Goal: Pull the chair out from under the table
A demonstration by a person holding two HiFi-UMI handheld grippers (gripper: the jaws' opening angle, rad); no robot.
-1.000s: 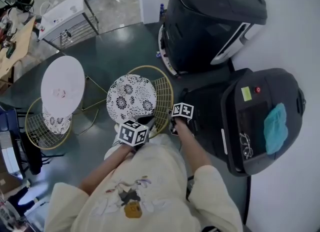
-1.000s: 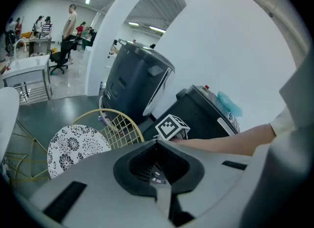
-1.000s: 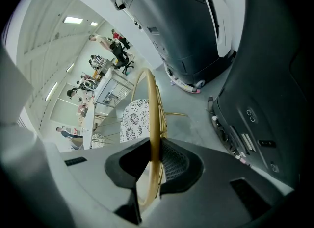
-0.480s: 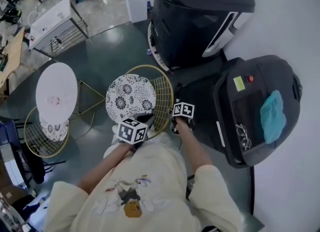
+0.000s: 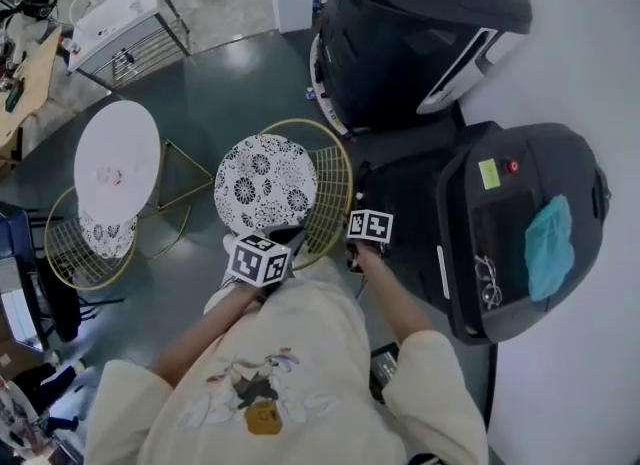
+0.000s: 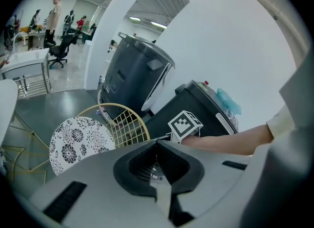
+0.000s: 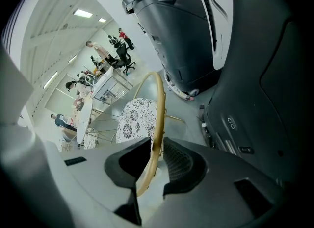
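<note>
With the chair point(image 5: 265, 183) clear of the tabletop point(image 5: 117, 158), the right tongs point(image 7: 157, 143) loosening around its gold rim point(image 7: 158, 104) and the left tongs point(image 6: 157, 144) seemingly shut, a lopsided tug could tip it.

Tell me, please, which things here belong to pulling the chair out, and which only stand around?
Job: chair, its gold rim between the opening fingers of the right gripper; left gripper, fingers shut; white table.
Standing around: second chair; large black machine; smaller black machine; blue cloth.
</note>
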